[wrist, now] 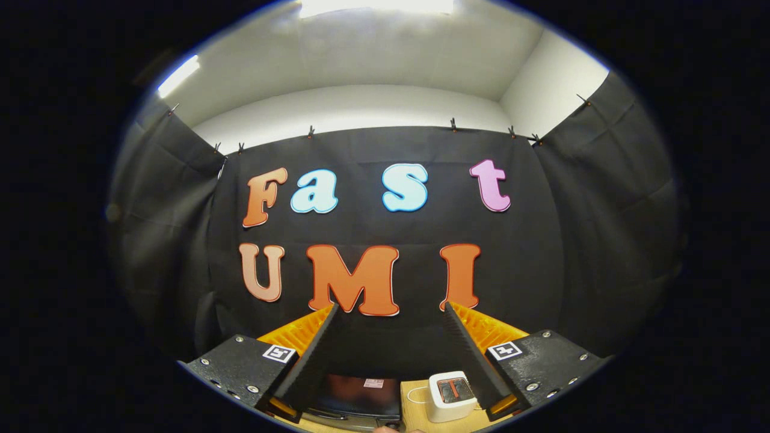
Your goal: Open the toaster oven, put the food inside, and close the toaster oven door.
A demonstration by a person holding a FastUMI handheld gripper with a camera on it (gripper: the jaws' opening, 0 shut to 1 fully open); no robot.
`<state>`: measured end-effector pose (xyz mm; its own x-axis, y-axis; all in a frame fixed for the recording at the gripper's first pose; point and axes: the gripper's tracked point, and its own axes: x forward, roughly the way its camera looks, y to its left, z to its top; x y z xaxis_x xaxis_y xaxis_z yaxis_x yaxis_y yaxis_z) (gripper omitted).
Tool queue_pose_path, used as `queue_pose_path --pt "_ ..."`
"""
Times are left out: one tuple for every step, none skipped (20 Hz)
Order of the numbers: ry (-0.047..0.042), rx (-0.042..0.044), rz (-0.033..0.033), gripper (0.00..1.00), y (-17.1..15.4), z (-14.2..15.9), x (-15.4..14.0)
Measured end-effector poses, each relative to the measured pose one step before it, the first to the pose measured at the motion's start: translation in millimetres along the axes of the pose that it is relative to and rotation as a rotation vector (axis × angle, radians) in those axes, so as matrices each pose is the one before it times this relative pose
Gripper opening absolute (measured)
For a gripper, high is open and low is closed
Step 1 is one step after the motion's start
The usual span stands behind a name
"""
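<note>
Gripper [391,313] sits nearest the lens at the bottom centre of the frame, fingers spread wide apart with nothing between them but air; the two fingers [307,361] rise in a V toward the middle of the frame, tips well apart, each on a dark textured mount plate with screws and a small square black-and-white marker tag [280,353]. Gripper is raised and pointing at the black cloth booth wall [385,228], which fills the middle of the frame and hangs from small clips along its top edge. Down in the gap between the fingers, at the very bottom centre, the dark-fronted toaster oven with a glossy glass door [361,394] shows from above, far below the fingertips; door state is hard to tell from this angle. Just right of it, close against the right finger, stands a small white boxy timer-like device with a dark display [451,394], with a thin white cable looped beside it on the light wooden tabletop [415,409]. Food is not something I can make out. White ceiling [373,60] with a bright light panel spans the top centre, a second light strip at upper left.
</note>
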<state>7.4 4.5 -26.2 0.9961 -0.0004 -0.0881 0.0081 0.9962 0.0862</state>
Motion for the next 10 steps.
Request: queue_pose_path --pt "0.02535 -0.00570 0.00815 1.00 5.07 -12.50 -0.83" --pt "0.02799 -0.00362 0.00631 1.00 4.92 -12.46 1.15" --pt "0.02859 0.00066 0.00855 1.00 5.40 -12.31 1.60" --pt "0.02378 0.00700 0.00712 1.00 5.96 -10.14 1.54" --pt "0.02109 0.01436 0.01190 1.00 7.29 -9.71 2.15" --pt "0.01712 0.01756 0.01760 1.00 9.72 -7.73 1.88" --pt "0.01811 0.01640 0.01559 1.00 8.94 -9.57 2.89" --pt "0.01768 0.01151 0.01499 1.00 8.24 -9.50 3.39" --pt "0.01745 0.00570 0.00555 1.00 5.97 -9.46 3.59" --pt "0.01731 0.00278 0.00608 1.00 4.80 -10.62 3.51"
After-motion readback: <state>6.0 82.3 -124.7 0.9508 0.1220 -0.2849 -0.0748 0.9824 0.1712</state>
